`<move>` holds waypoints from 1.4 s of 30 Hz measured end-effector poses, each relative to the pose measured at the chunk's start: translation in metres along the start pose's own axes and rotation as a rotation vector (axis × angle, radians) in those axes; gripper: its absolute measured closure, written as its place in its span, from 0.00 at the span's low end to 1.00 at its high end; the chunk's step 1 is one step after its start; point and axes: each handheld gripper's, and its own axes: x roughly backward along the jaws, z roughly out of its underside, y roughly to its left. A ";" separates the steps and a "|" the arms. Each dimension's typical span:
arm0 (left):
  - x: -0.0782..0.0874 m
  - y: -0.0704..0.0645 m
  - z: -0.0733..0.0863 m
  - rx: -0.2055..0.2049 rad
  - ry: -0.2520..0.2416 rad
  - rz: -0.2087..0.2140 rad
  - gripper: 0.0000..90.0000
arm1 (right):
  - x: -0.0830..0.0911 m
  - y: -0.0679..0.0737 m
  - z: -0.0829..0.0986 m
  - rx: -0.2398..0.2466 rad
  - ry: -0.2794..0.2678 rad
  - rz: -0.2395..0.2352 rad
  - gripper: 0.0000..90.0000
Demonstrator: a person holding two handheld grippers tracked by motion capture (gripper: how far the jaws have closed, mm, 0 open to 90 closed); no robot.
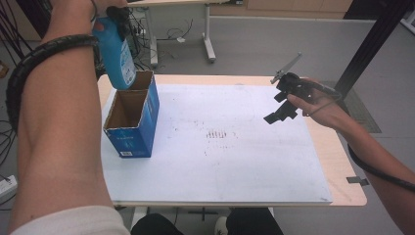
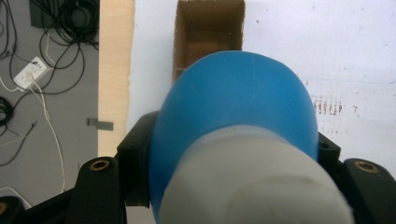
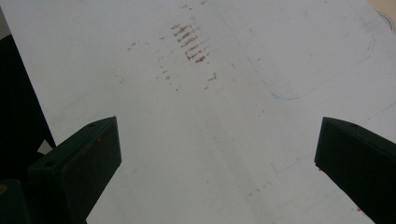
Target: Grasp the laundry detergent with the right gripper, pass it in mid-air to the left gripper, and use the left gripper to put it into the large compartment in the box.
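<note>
A blue bottle with a white cap hangs upright from my left gripper, which is shut on its neck. Black fingers press on both sides of it. Its base is over the far compartment of an open blue cardboard box at the left of the white board. I cannot tell whether the base is inside the rim. In the left gripper view the box's brown inside lies beyond the bottle. My right gripper is held above the board's right side, open and holding nothing.
The board lies on a wooden table and bears brown scuff marks near its middle. Cables and a power adapter lie on the floor left of the table. A black post stands at the far right.
</note>
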 end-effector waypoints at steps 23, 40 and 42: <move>-0.027 0.011 0.006 0.026 0.027 0.016 0.41 | 0.001 0.004 -0.005 0.017 0.013 -0.004 0.00; -0.071 0.021 0.017 0.034 0.053 0.009 0.41 | -0.006 0.007 -0.001 0.022 0.021 -0.009 0.00; -0.076 0.021 0.018 0.036 0.053 0.013 0.41 | -0.006 0.008 -0.002 0.025 0.024 -0.007 0.00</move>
